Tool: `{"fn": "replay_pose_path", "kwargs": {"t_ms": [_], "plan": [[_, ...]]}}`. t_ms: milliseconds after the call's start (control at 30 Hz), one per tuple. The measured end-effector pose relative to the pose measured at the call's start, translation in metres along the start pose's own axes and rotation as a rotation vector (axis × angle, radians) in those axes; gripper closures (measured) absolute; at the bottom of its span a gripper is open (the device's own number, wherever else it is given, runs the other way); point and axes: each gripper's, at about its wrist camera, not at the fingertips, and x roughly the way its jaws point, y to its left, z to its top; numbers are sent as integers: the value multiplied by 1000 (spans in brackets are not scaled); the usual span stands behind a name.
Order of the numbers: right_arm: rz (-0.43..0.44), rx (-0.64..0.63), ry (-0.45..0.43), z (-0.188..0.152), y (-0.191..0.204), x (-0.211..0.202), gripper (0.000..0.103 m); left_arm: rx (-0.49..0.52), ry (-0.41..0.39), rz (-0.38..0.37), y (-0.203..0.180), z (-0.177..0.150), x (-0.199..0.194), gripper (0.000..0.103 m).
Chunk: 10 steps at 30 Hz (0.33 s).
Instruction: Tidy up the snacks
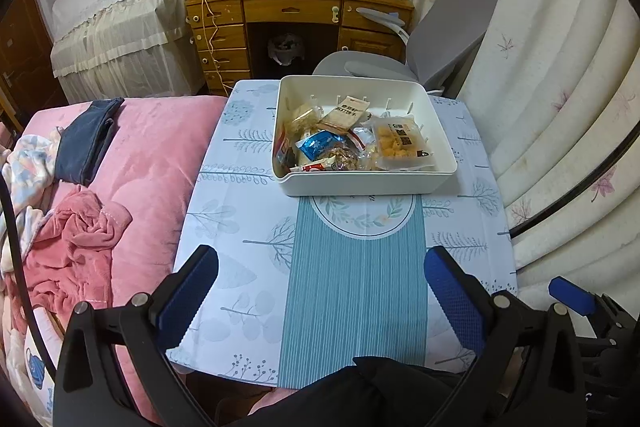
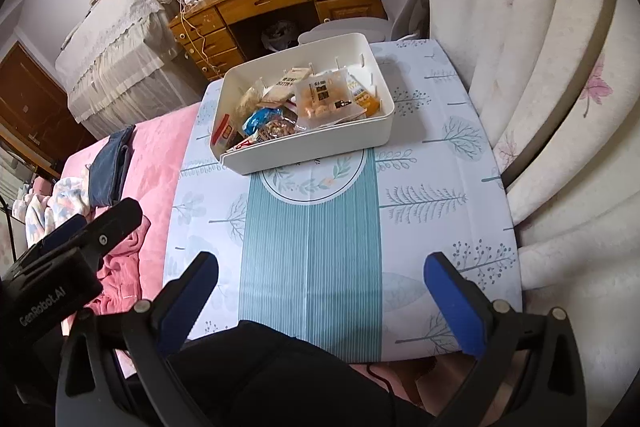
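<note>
Item 1: white plastic bin (image 1: 360, 183), standing on the patterned table mat (image 1: 360, 291), at its far end, partly covering the mat's round leaf emblem (image 1: 362, 217). I take the bin as my landmark.

Item 2: snack packets, all inside the bin, piled loosely. I count a clear pack of yellow puffs (image 1: 404, 143) toward the bin's right side, a tan cracker packet (image 1: 346, 113) leaning near its back wall, a blue foil packet (image 1: 320, 143) at the middle, and a round nut-cluster snack (image 1: 342, 157) just in front of the blue one, near the front wall. In the right wrist view an orange-yellow packet (image 2: 362, 93) lies at the bin's right wall, beside the puffs (image 2: 322, 95).

Item 3: left gripper (image 1: 320, 301), well short of the bin, over the mat's striped teal band; its fingers are spread wide with nothing between them.

Item 4: right gripper (image 2: 320, 301), likewise short of the bin, fingers spread wide and empty.

Item 5: pink quilt (image 1: 152, 163), left of the bin, with navy folded cloth (image 1: 86, 143) on it.

Item 6: wooden desk (image 1: 296, 7) and grey chair (image 1: 436, 39), beyond the bin.
</note>
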Motion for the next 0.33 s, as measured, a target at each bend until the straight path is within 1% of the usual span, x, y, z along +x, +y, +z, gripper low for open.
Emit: {"fn": "replay_pose_path", "kwargs": {"t_ms": [133,333], "plan": [[-5,-10,0,3,3,2,0,-6,-1,0,0,3,4,1],[-8,-4,23,6,2,8,0,-16,18,-3,-2,5,15,1]]}}
